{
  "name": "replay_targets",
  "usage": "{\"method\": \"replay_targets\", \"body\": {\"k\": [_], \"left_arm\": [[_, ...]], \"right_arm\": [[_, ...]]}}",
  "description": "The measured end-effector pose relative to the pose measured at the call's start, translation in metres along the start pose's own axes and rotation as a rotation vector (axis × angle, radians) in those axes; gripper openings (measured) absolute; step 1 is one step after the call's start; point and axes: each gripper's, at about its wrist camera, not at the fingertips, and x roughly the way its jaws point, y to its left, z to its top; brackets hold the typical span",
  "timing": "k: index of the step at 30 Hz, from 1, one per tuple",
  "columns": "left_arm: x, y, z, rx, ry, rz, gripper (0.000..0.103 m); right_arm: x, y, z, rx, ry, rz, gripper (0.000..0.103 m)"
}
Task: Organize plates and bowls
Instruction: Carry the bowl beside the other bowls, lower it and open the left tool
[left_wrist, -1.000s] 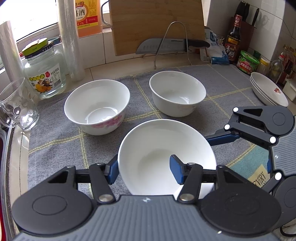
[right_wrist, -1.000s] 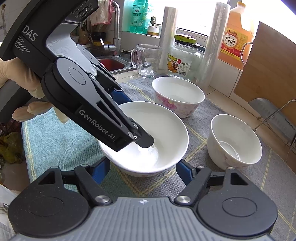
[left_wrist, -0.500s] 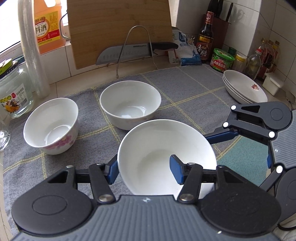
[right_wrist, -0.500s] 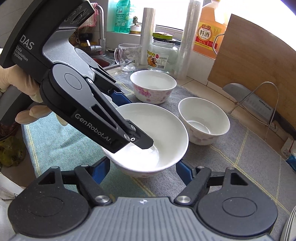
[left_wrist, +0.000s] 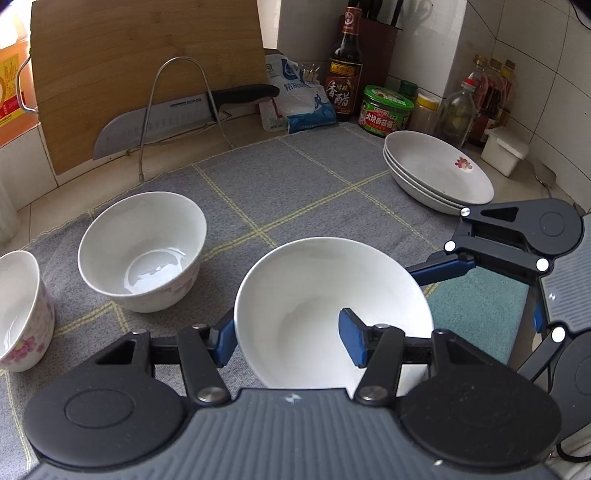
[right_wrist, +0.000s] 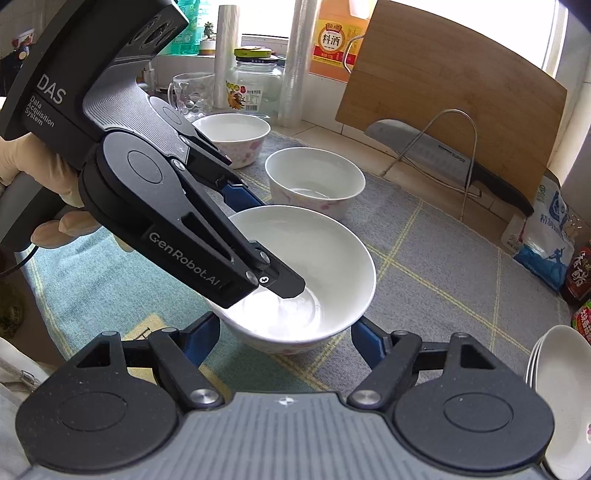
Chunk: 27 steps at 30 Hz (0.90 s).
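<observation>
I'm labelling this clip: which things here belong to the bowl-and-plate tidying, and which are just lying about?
Job: large white bowl held by left gripper and right gripper; two floral bowls; stacked plates.

Lying about: cleaver, cutting board, vinegar bottle, glass jar.

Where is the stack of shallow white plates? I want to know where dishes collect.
The stack of shallow white plates sits at the far right of the grey checked mat in the left wrist view, just before the green-lidded jar.

A home kitchen: knife (left_wrist: 177, 114), cutting board (left_wrist: 147, 70), sauce bottles (left_wrist: 345, 70).
</observation>
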Motion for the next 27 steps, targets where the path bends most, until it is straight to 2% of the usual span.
{"method": "replay_targets", "body": {"k": [19,21,24,25,27], "left_arm": [[0.021,-0.015,0.003,-0.018,0.027,-0.013,0.057],[0.022,-0.015,0.003,-0.019,0.026,-0.020,0.064],[0.019,-0.016,0.002,-0.009,0.006,0.008,0.090],[0.016,-0.016,0.002,0.001,-0.004,0.019,0.092],[0.013,-0.014,0.003,0.006,-0.006,0.030,0.093]], "right_arm": [[0.003,-0.020,-0.012,0.030,0.038,0.029,0.082],[0.003,-0.021,-0.012,0.031,0.036,0.032,0.082],[0.004,-0.019,-0.012,0.013,0.037,0.025,0.094],[0.003,-0.019,-0.011,0.009,0.030,0.022,0.101],[0.001,-0.020,-0.010,0.017,0.014,0.040,0.103]]}}
